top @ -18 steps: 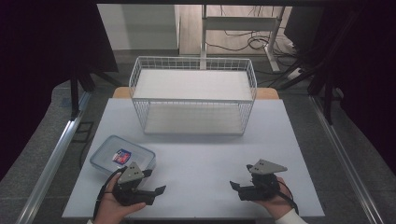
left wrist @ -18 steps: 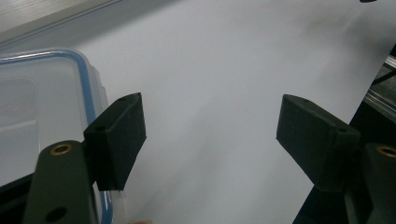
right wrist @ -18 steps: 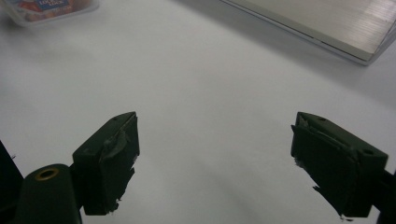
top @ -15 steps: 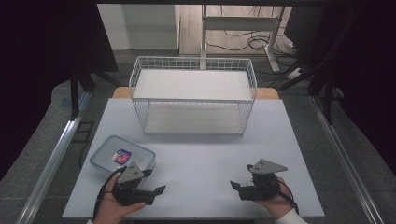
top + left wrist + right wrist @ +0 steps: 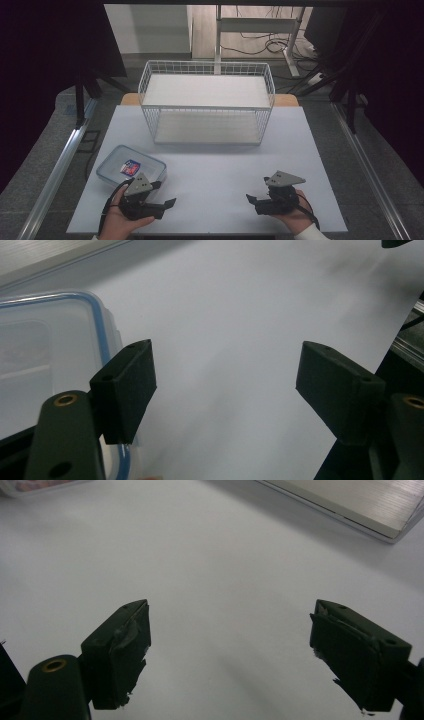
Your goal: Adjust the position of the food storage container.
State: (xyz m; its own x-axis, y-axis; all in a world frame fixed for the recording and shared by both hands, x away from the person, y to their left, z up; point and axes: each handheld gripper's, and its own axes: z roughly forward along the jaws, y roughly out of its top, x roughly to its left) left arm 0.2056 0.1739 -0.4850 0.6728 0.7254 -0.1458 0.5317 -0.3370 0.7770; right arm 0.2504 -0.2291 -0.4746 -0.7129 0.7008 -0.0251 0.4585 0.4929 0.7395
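Both grippers — left gripper (image 5: 167,204), right gripper (image 5: 251,199) — rest spread and empty near the bench's front edge; approach the lidded container (image 5: 131,170) (front-left corner) squarely.

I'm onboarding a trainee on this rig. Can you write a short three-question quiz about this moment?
1. True or false: the wire basket holds items.
2. Which gripper is nearest the lidded plastic container? A) left gripper B) right gripper
3. Fill in: both grippers' jaws are ____.

Key: 1 false, nothing shows inside it; 2 A; 3 open, nothing between them.
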